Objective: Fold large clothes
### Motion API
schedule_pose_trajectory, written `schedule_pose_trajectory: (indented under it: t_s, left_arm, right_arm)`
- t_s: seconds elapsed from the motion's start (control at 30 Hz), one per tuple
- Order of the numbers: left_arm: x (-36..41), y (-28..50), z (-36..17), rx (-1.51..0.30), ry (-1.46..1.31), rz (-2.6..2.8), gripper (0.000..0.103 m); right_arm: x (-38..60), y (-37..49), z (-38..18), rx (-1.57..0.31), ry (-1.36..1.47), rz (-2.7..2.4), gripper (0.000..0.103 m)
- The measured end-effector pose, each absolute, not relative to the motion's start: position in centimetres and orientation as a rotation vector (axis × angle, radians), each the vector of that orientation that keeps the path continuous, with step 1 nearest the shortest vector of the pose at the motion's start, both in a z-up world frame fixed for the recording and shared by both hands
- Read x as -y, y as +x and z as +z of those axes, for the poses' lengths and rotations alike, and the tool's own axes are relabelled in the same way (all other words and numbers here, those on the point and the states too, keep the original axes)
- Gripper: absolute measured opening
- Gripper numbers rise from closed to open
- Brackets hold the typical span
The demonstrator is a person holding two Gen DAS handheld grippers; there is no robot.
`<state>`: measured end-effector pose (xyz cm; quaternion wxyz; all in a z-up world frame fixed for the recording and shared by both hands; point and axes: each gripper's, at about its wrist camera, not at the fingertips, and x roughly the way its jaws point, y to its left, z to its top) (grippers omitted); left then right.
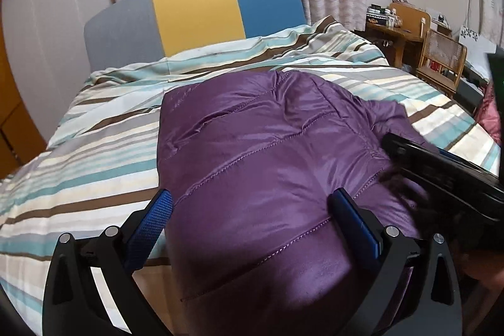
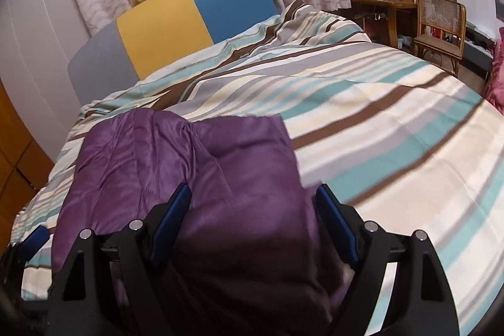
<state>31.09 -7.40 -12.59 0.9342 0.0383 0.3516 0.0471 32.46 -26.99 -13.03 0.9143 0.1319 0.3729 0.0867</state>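
1. Left wrist view: the left hand-held gripper (image 1: 250,208) has its blue fingers spread wide, the purple quilted jacket (image 1: 267,153) bulging between them on the striped bed (image 1: 94,153); whether the pads press the fabric I cannot tell; slick, puffy cloth could slide out if they close on too little
2. Right wrist view: the right hand-held gripper (image 2: 253,205) also stands spread, straddling a raised fold of the jacket; its near part is in shadow, so the grip is unclear
3. If one side lifts before the other, the fold may skew or the padding may spring back
4. Both grippers sit close together at the jacket's near end; they could collide or snag a seam
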Motion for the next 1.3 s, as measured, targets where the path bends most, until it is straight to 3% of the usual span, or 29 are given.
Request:
schedule_pose_trajectory:
  t_s: [0.37, 0.47, 0.97, 1.3]
  left_arm:
    - [6.1, 32.4, -14.7, -0.749, 0.032, 0.018, 0.1]
    - [5.7, 31.6, -14.1, -0.748, 0.012, 0.021, 0.1]
    - [1.4, 27.7, -13.9, -0.88, -0.374, -0.124, 0.1]
    - [1.5, 27.4, -12.5, -0.878, -0.29, -0.151, 0.1]
  right_arm:
    - [27.2, 32.3, -14.7, -0.836, 0.278, 0.183, 0.085]
    - [28.3, 31.8, -14.6, -0.841, 0.341, 0.208, 0.091]
    - [31.6, 28.6, -14.1, -0.944, 0.457, 0.362, 0.094]
    - [32.1, 29.4, -14.5, -1.044, 0.514, 0.392, 0.093]
